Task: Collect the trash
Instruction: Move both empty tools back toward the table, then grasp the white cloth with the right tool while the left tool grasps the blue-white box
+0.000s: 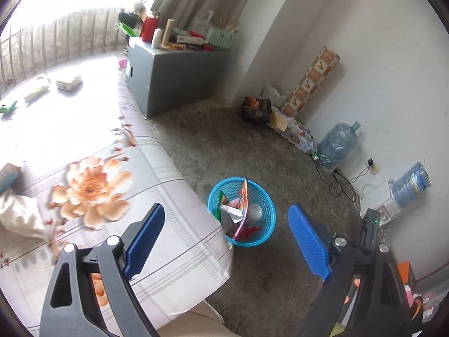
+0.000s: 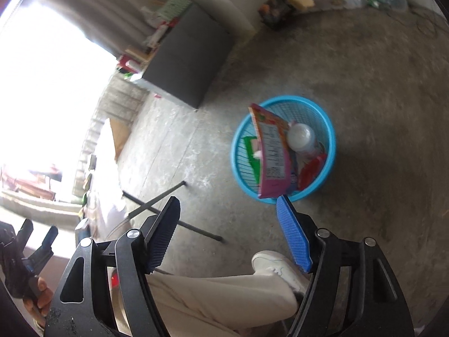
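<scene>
A blue mesh trash basket (image 1: pixel 263 196) (image 2: pixel 322 112) stands on the concrete floor beside the bed's corner. It holds a pink snack wrapper (image 2: pixel 273 151), a clear plastic bottle (image 2: pixel 301 136), a green packet (image 2: pixel 251 151) and red scraps (image 2: pixel 313 171). My left gripper (image 1: pixel 227 238) is open above the bed's corner and the basket, with nothing between its blue pads. My right gripper (image 2: pixel 228 233) is also open and empty, hanging over the floor just in front of the basket. The other gripper (image 2: pixel 36 241) shows at the right wrist view's left edge, held in a hand.
A bed with a flowered sheet (image 1: pixel 92 191) fills the left side. A grey cabinet (image 1: pixel 168 78) with clutter on top stands by the curtain. Along the wall lie bags, a water jug (image 1: pixel 336 146), cables and a socket. A person's trouser leg and white shoe (image 2: pixel 277 266) lie below my right gripper.
</scene>
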Demonstrator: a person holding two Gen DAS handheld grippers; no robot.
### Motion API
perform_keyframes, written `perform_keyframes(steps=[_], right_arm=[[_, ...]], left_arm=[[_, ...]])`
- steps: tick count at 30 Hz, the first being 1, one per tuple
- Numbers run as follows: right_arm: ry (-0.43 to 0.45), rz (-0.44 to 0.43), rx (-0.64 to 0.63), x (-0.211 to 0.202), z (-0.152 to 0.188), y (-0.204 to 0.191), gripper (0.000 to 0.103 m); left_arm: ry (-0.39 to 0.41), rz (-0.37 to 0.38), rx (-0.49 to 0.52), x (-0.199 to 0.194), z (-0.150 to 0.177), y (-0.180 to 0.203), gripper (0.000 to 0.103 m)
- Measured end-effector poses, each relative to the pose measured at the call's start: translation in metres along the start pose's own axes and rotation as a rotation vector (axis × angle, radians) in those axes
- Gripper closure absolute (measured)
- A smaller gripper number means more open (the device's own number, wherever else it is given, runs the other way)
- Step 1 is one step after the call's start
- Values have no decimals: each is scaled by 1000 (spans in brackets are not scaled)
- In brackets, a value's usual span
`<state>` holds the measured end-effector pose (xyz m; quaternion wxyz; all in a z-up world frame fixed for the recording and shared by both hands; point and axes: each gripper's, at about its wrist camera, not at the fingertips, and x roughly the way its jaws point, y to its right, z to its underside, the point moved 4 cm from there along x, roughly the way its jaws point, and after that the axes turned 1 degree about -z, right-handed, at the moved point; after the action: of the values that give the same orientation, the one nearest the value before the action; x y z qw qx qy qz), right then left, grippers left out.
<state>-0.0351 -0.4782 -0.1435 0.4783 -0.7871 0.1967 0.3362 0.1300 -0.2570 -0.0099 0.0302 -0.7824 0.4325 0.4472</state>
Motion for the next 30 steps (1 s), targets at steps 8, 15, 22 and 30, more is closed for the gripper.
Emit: perform_keyframes(steps=[8,15,22,30], right_arm=[[-14,-71,-199,-7,9,-58,32],[-113,-123,-328,21,23,-110,32],[-220,-193,-461,44,54,-173,32],[-307,-290,-650,71,85,-261,31]], left_arm=[[95,-63,-83,-56,36,-53,13],[145,-183,-158,-93,70,-108,13],[183,-269,-283,-118,96,-162,13],[228,-350,-347,-140,106,-202,13]])
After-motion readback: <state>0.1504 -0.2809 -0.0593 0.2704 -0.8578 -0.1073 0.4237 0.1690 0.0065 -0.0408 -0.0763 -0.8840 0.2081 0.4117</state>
